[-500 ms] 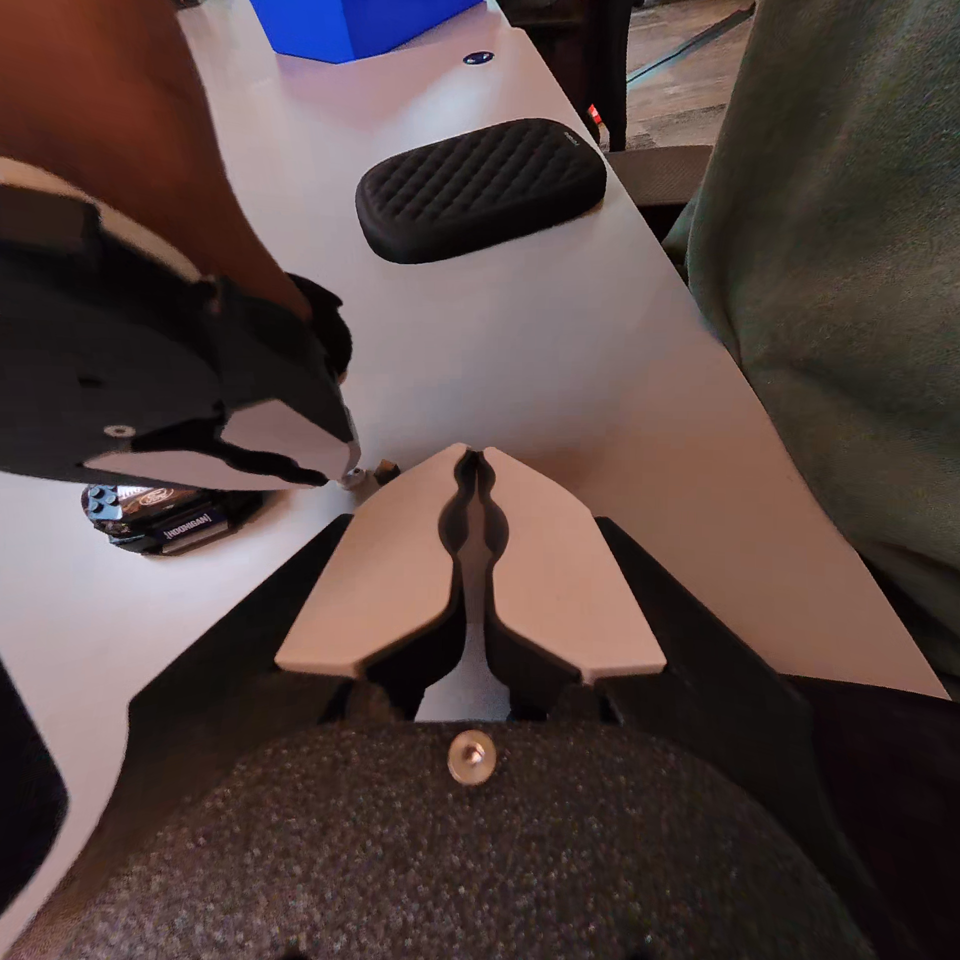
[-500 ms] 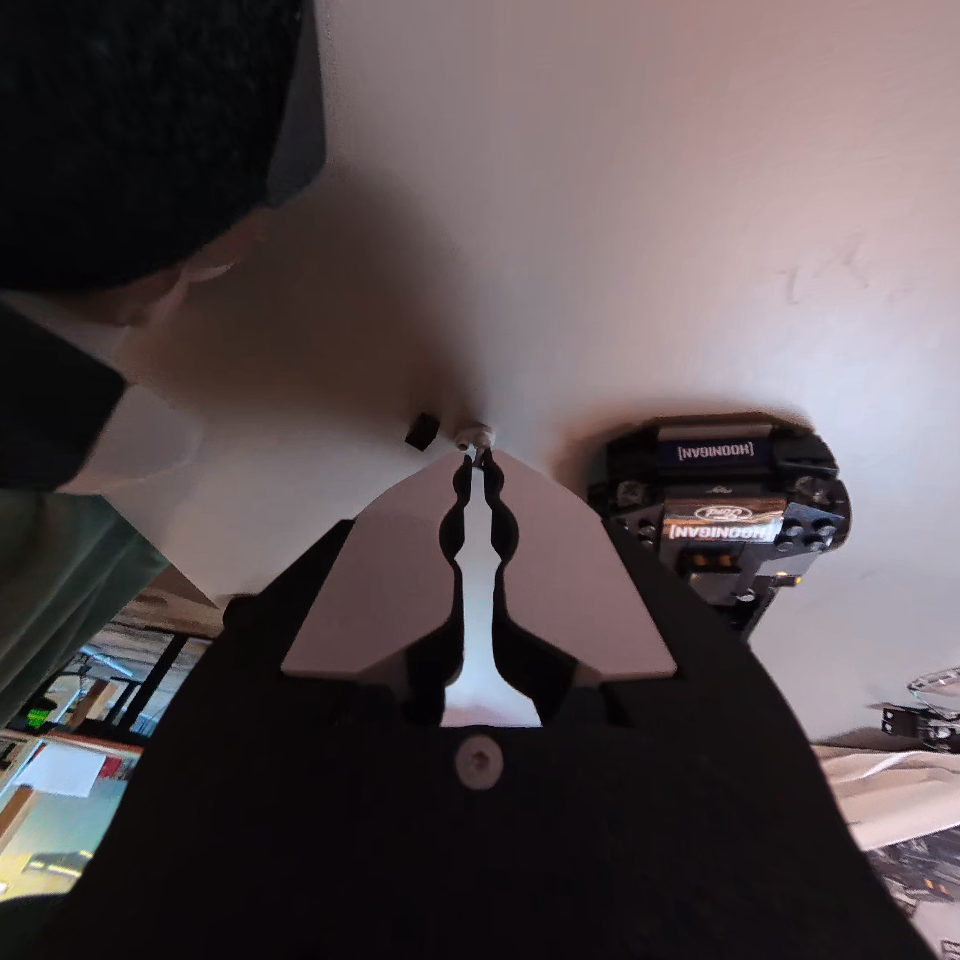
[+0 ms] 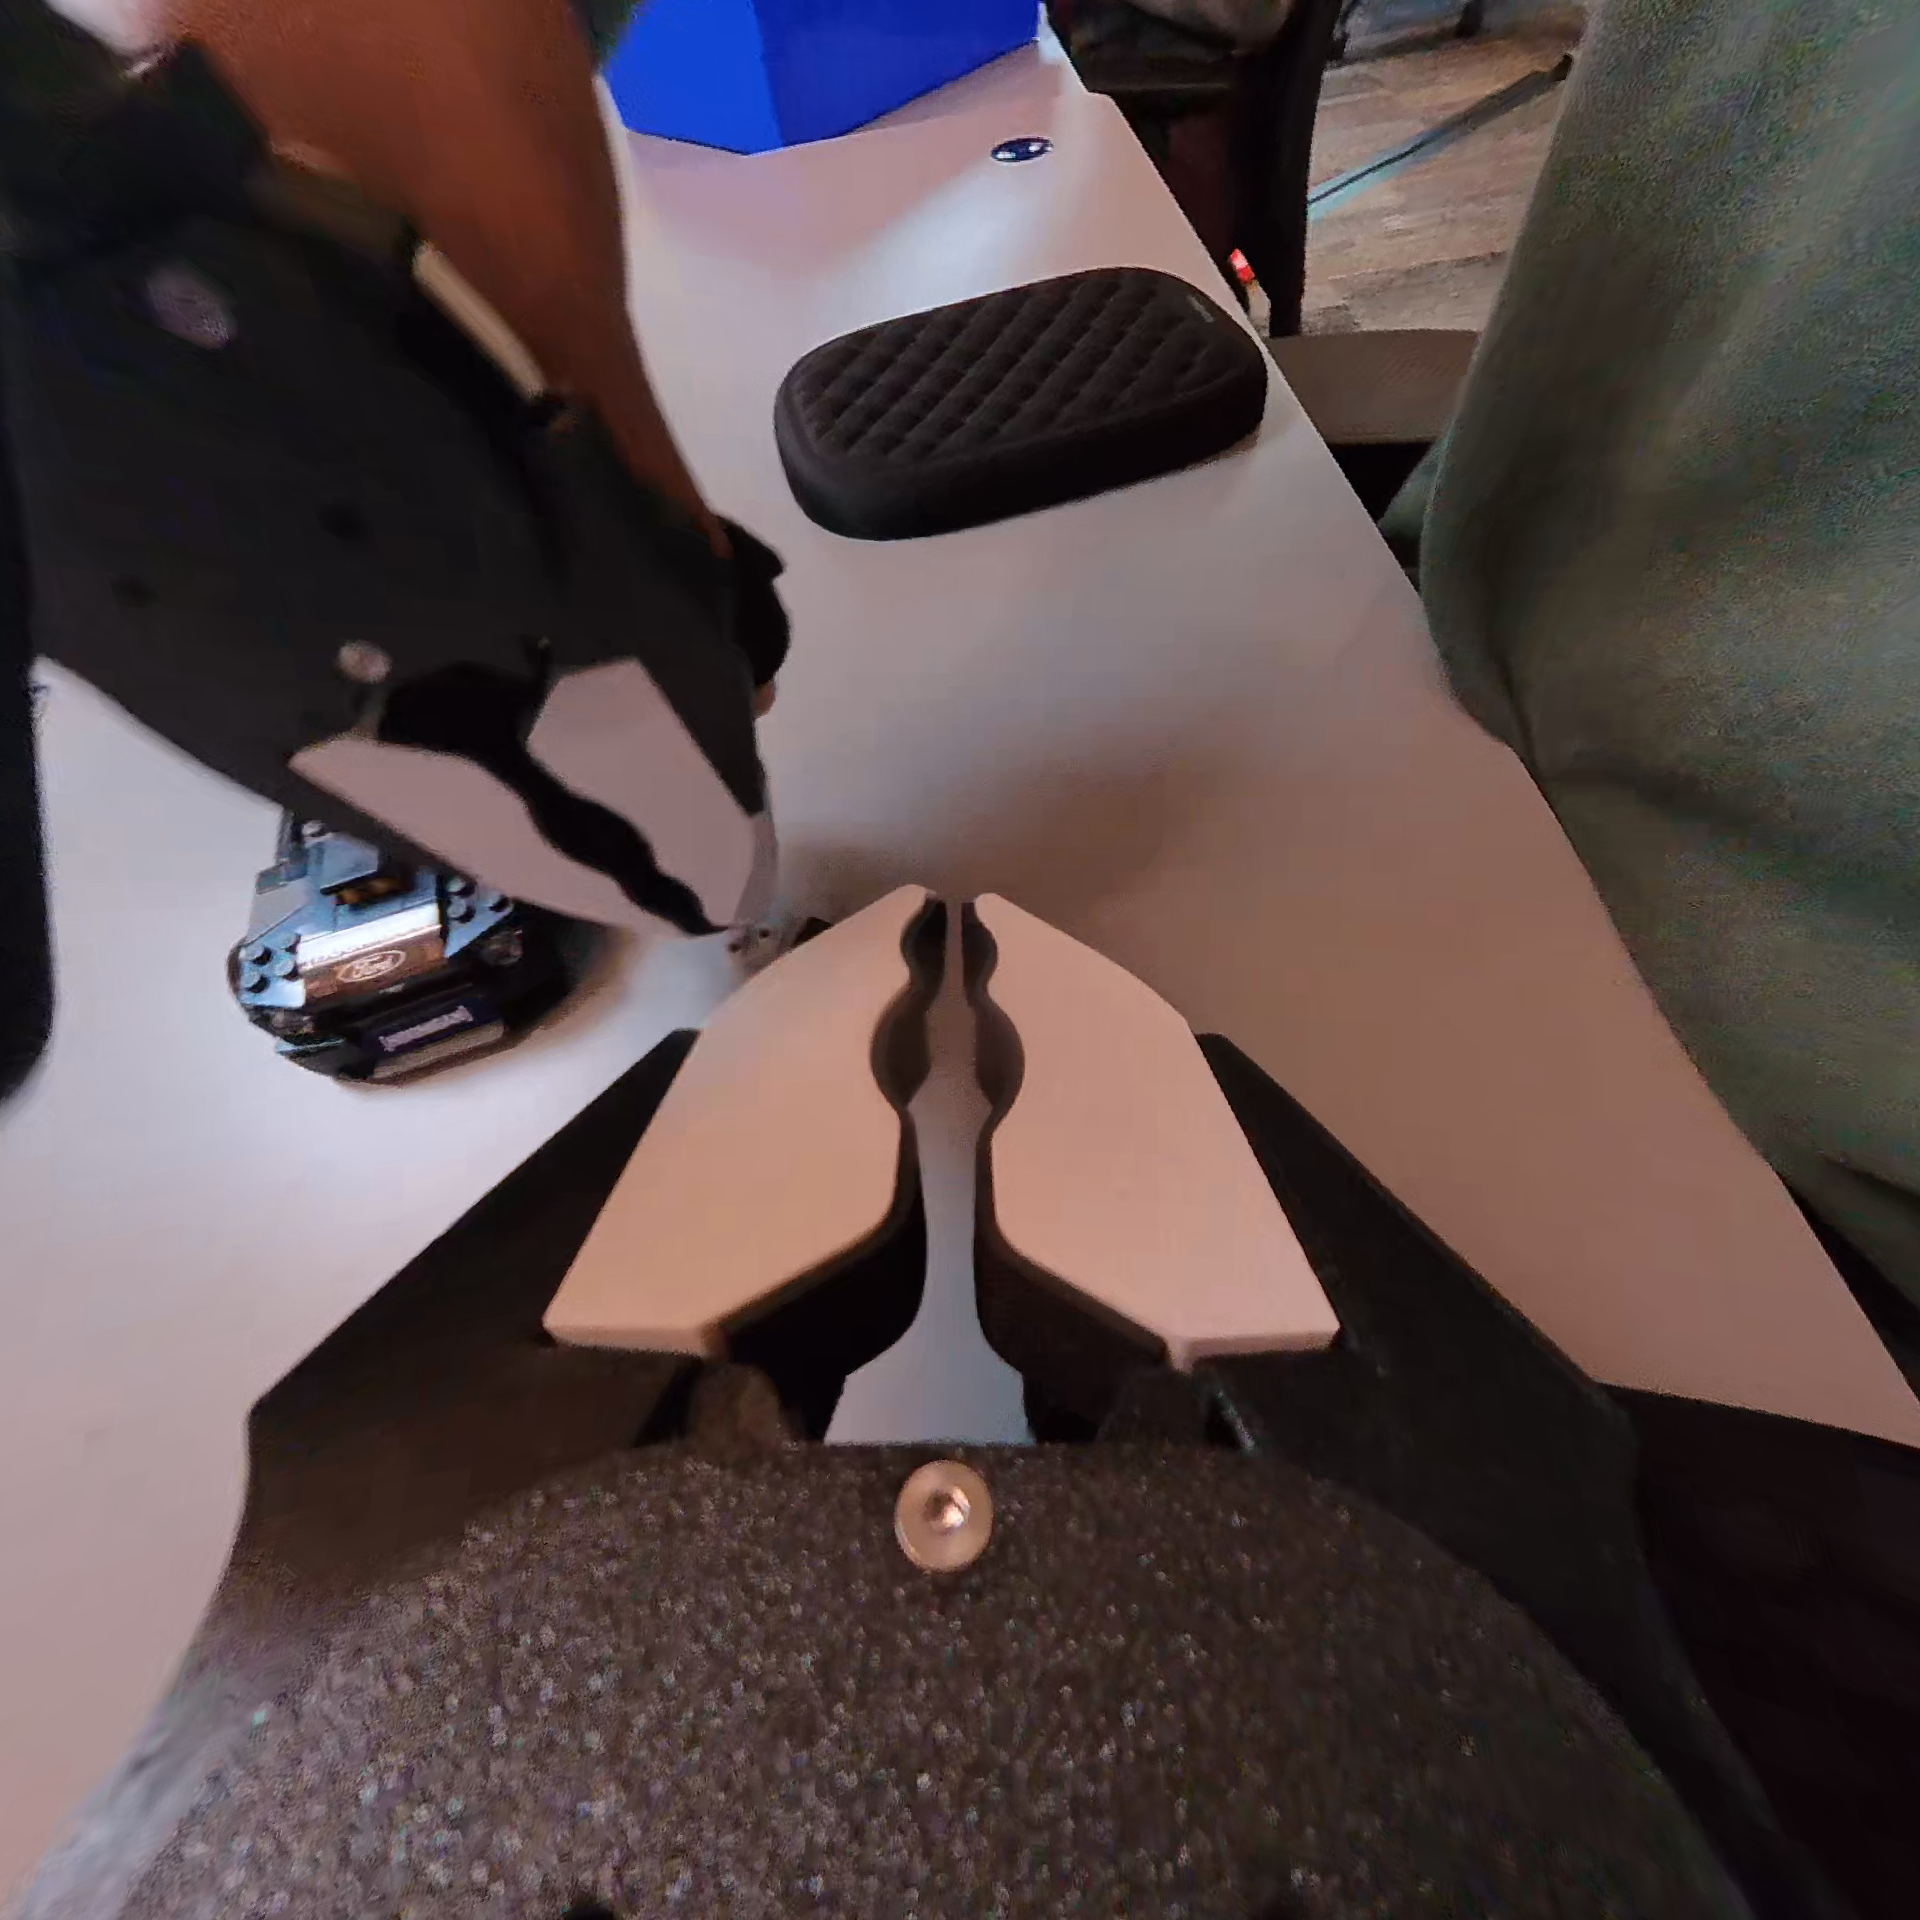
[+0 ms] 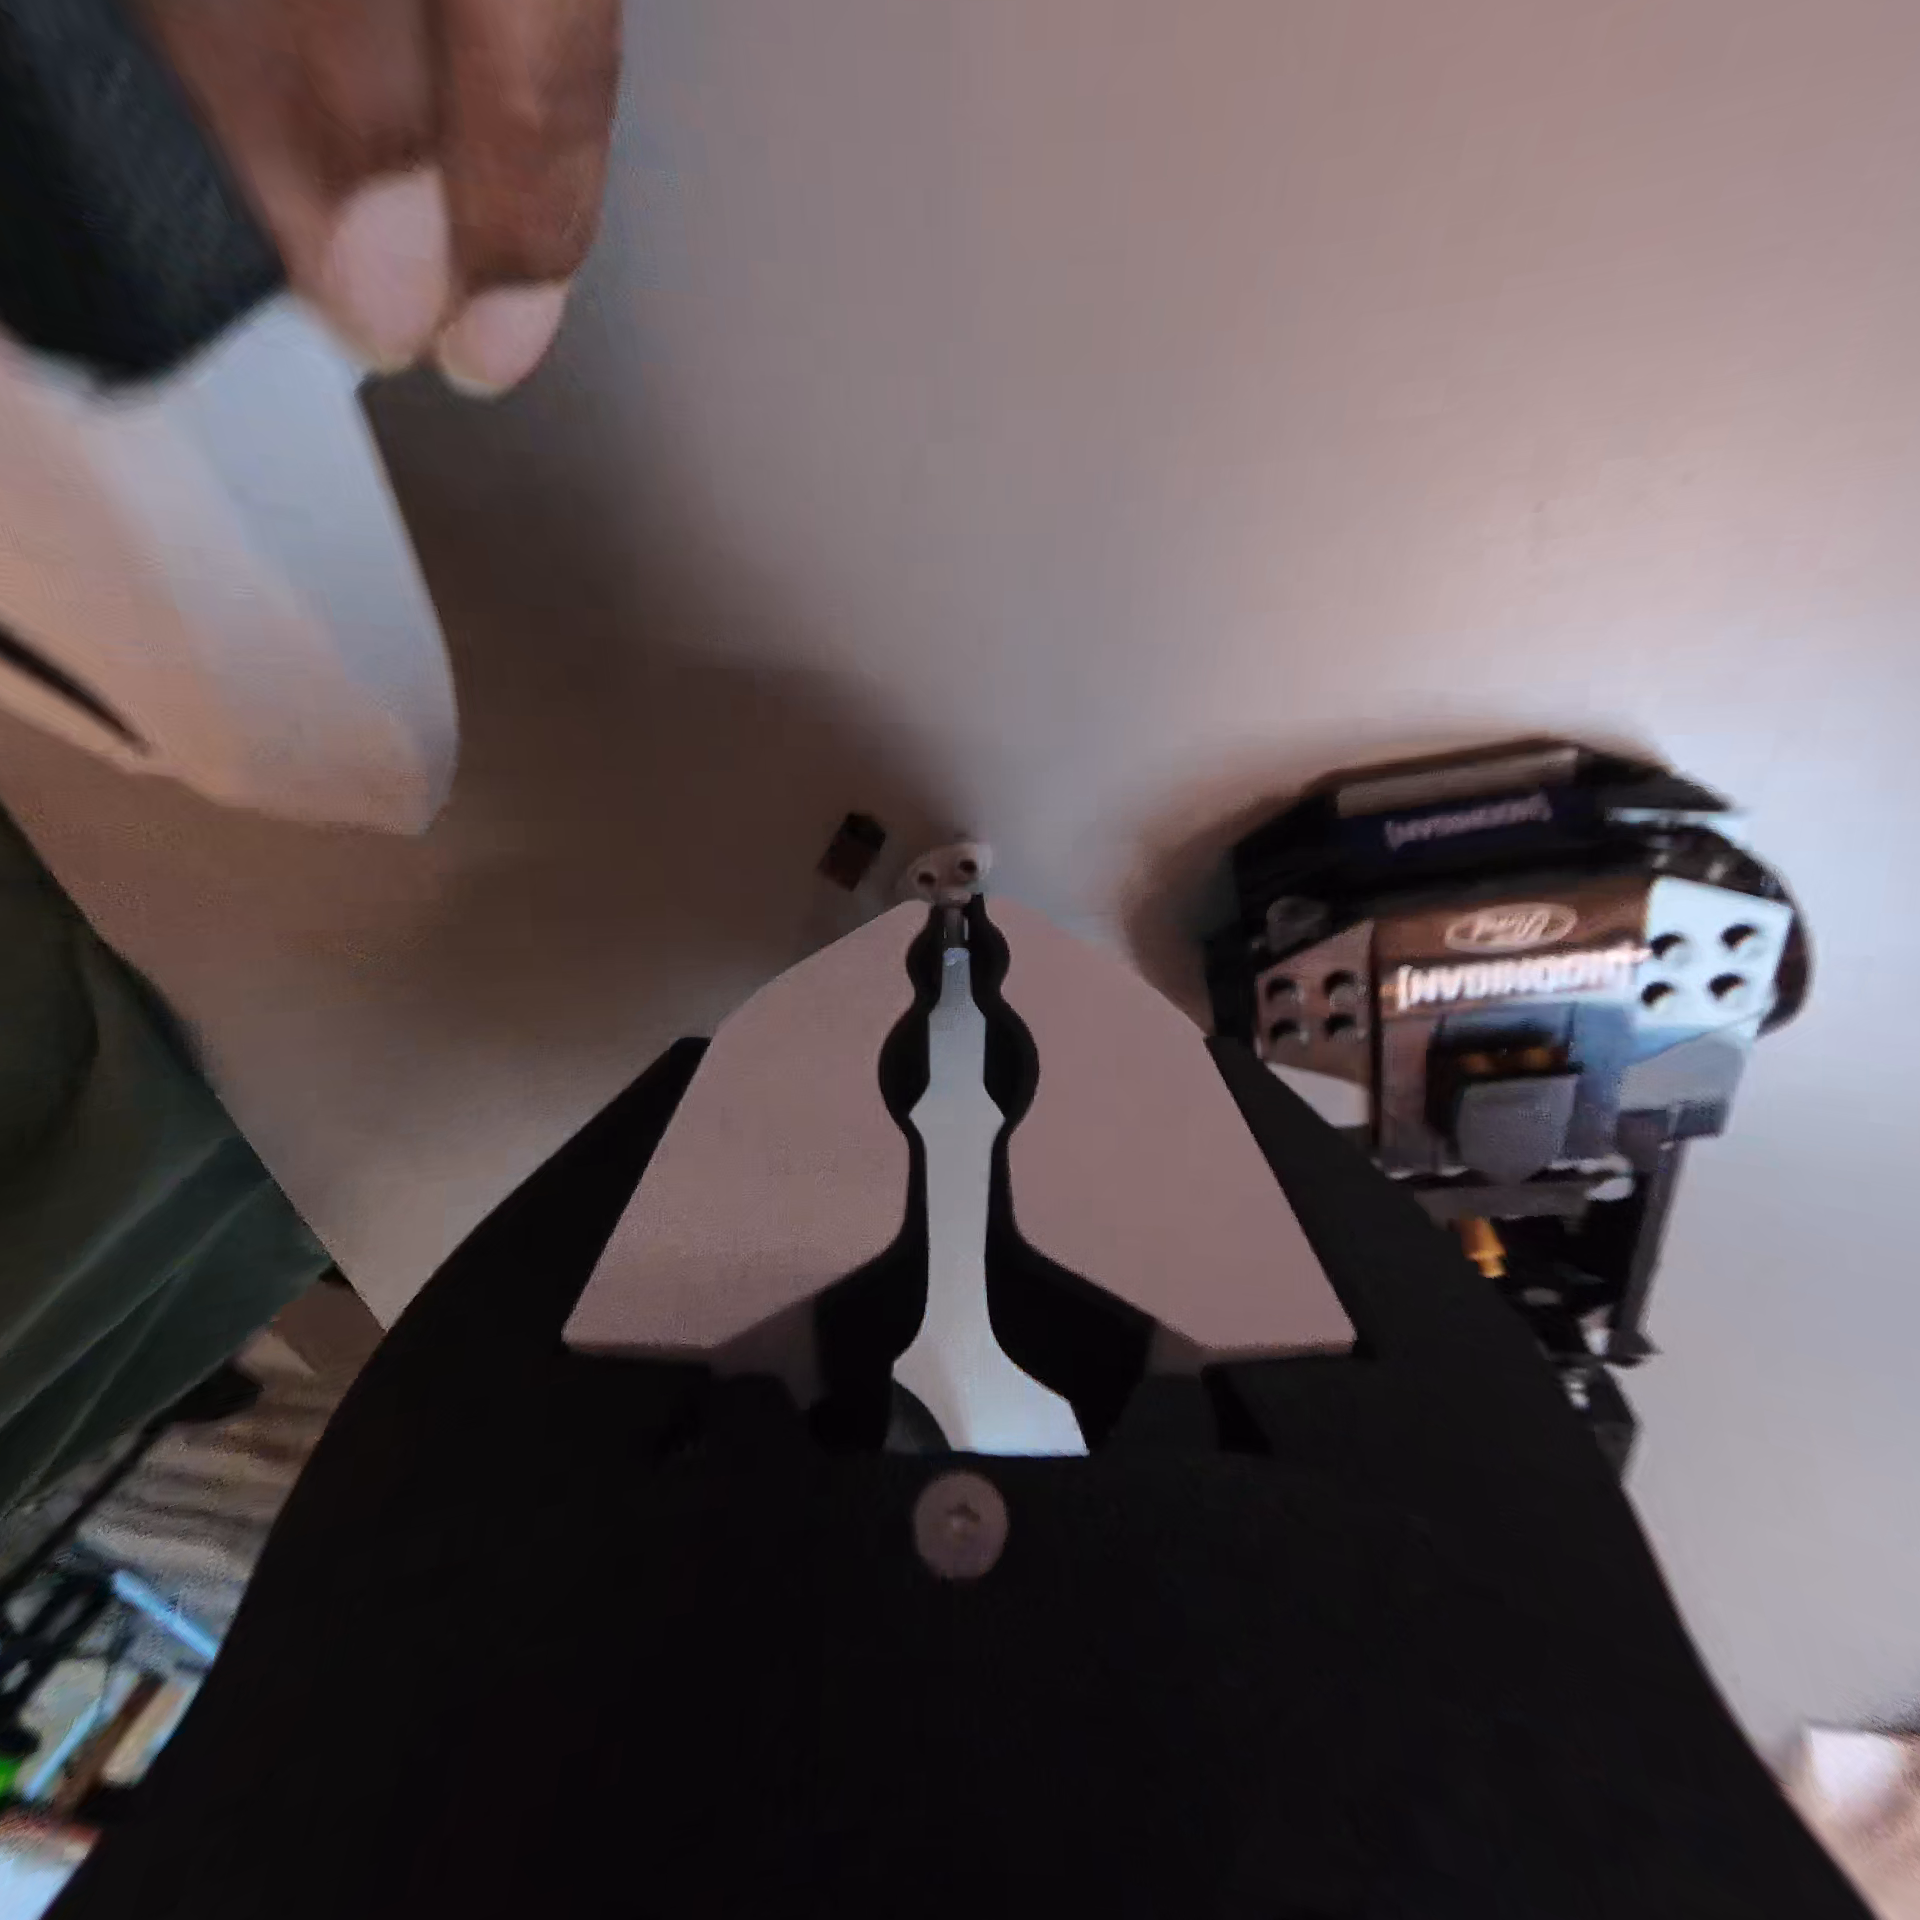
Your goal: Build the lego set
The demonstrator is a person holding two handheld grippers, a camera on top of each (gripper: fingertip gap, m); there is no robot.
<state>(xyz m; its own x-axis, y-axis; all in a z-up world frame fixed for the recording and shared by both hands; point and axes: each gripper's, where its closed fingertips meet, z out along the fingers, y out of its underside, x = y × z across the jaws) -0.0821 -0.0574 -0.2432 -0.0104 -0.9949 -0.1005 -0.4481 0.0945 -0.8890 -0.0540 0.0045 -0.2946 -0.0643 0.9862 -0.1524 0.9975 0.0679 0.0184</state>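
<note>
Right gripper (image 4: 954, 914) has lifted, pinching a small grey piece (image 4: 948, 869) at its tips, left of the car (image 4: 1507, 997). Left gripper (image 3: 951, 909): nearly closed, empty. Piece likely light, rigid, slippery; grip flat sides.

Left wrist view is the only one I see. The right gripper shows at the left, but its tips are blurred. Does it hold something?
Observer: Yes. In the right wrist view, the right gripper pinches a small grey piece with two holes, right at its tips.
Operator: Is any other loose piece near it?
Observer: One small dark piece lies on the table, just left of the grey one and apart from it.
Operator: I see only the front of the car. How is the other end?
Observer: The car looks unfinished there: an open dark frame shows behind the grey middle part.
</note>
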